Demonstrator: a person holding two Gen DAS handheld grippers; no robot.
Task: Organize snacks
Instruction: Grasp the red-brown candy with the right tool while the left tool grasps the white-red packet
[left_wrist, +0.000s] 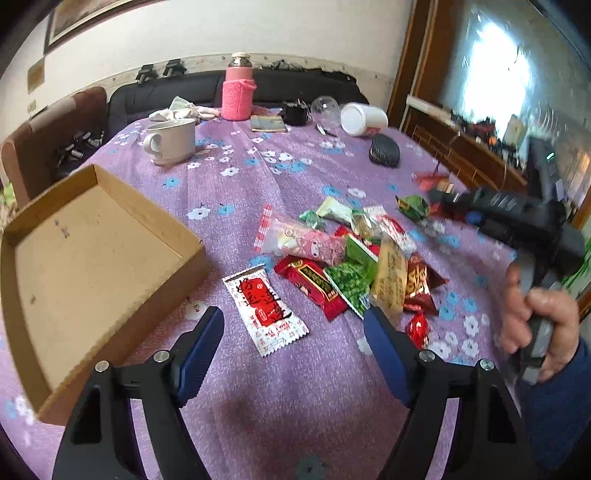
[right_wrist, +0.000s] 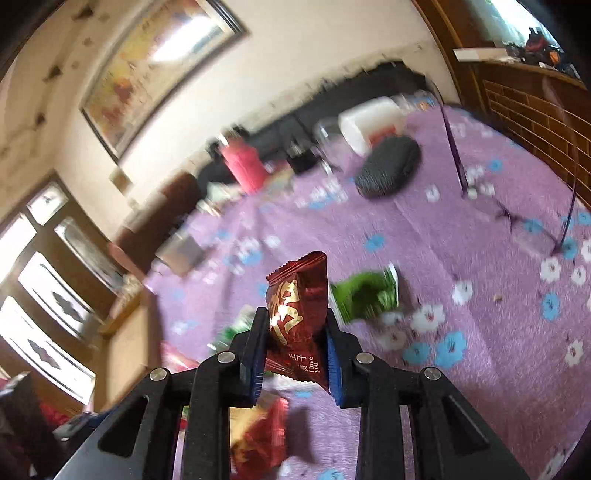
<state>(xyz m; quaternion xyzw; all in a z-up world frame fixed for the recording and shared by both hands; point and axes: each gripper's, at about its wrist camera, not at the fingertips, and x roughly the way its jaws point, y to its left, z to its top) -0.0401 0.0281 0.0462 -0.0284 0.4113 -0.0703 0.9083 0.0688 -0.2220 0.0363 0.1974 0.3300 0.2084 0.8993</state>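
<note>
Your right tongs (right_wrist: 295, 350) clamp a dark red packet (right_wrist: 299, 314); your left tongs (left_wrist: 295, 343) (jaws apart) hover over the desk (left_wrist: 288, 398).

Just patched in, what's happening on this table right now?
A person is sorting snacks. The right tongs are shut on a dark red candy packet, lifted off the purple tablecloth. The left tongs hang open over a red-and-white packet. The cardboard box holds nothing yet.

The cardboard box (left_wrist: 92, 251) lies left of the snack pile (left_wrist: 347, 254) on the table (left_wrist: 295, 387).
</note>
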